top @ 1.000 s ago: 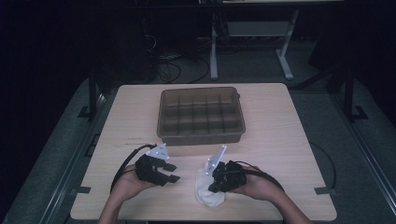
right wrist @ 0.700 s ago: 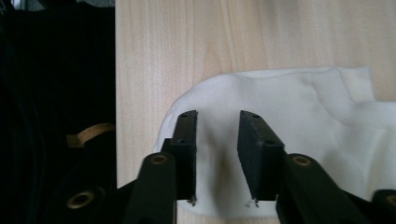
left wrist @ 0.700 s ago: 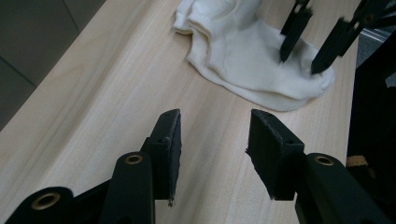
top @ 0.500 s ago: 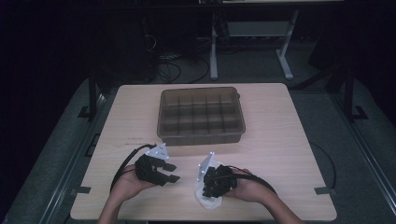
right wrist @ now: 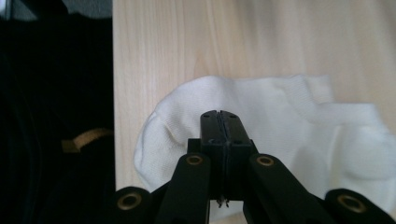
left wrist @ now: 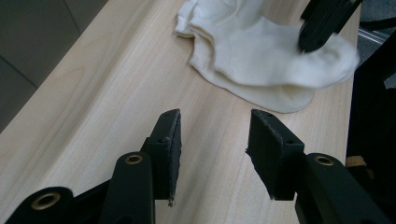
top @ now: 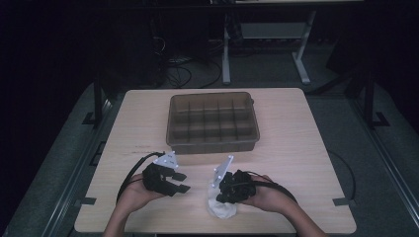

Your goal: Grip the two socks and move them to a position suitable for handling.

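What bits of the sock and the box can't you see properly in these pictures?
- White sock: in the right gripper view, the shut right gripper covers its middle, so whether cloth is pinched stays hidden.
- Sock, left gripper view: the top edge cuts it off.
- Compartment box: in the high view, too dim and small to tell whether its cells hold anything.
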The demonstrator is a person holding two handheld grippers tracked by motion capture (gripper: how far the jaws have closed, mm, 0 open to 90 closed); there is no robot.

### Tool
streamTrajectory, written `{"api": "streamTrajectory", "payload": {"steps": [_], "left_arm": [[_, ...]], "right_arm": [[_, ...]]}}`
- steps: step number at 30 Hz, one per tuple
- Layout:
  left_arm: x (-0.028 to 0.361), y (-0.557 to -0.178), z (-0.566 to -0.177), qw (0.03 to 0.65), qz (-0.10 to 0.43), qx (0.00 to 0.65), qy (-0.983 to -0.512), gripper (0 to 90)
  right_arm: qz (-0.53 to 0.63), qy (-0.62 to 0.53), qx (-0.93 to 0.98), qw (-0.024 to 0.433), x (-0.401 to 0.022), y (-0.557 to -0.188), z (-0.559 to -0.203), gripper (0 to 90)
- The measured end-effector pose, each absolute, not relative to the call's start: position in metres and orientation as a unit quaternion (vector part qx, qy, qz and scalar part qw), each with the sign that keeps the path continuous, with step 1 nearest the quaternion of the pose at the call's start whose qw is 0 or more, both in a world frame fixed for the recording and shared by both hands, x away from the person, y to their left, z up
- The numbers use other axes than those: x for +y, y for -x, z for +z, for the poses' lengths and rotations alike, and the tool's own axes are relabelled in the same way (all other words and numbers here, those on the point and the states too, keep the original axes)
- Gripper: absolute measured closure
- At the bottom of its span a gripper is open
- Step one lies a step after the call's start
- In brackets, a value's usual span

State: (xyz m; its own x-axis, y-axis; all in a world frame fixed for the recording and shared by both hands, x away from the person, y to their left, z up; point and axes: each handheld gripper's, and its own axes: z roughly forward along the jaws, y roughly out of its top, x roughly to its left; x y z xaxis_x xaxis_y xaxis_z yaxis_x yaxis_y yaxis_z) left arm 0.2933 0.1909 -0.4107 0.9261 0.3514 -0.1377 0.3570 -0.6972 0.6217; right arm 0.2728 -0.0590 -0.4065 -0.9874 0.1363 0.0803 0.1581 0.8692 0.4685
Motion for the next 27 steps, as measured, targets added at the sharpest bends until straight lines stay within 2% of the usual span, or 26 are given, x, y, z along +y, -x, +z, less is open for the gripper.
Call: {"api": "streamTrajectory", "payload": {"steps": [4, 9, 12, 15, 17, 27], "left_arm": [[0.191, -0.292, -0.409, 0.339, -0.002, 0.190, -0.921, 54.2], [0.191, -0.292, -0.410, 0.342, -0.003, 0.193, -0.920, 54.2], [0.192, -0.292, -0.410, 0.340, -0.002, 0.191, -0.921, 54.2], [0.192, -0.292, -0.410, 0.339, -0.001, 0.191, -0.921, 54.2], [0.191, -0.292, -0.410, 0.341, -0.001, 0.191, -0.920, 54.2], [0.183, -0.289, -0.408, 0.338, -0.002, 0.180, -0.924, 54.6]], "right_arm": [[-0.255, 0.078, -0.964, 0.010, -0.055, -0.274, -0.399, 89.2], [-0.226, 0.078, -0.971, 0.006, -0.043, -0.276, -0.416, 88.7], [-0.226, 0.079, -0.971, 0.019, -0.039, -0.277, -0.428, 88.2], [-0.224, 0.086, -0.970, 0.025, -0.040, -0.277, -0.435, 82.6], [-0.238, 0.095, -0.966, 0.028, -0.046, -0.279, -0.429, 73.9], [-0.254, 0.131, -0.958, -0.012, -0.065, -0.305, -0.409, 72.5]]}}
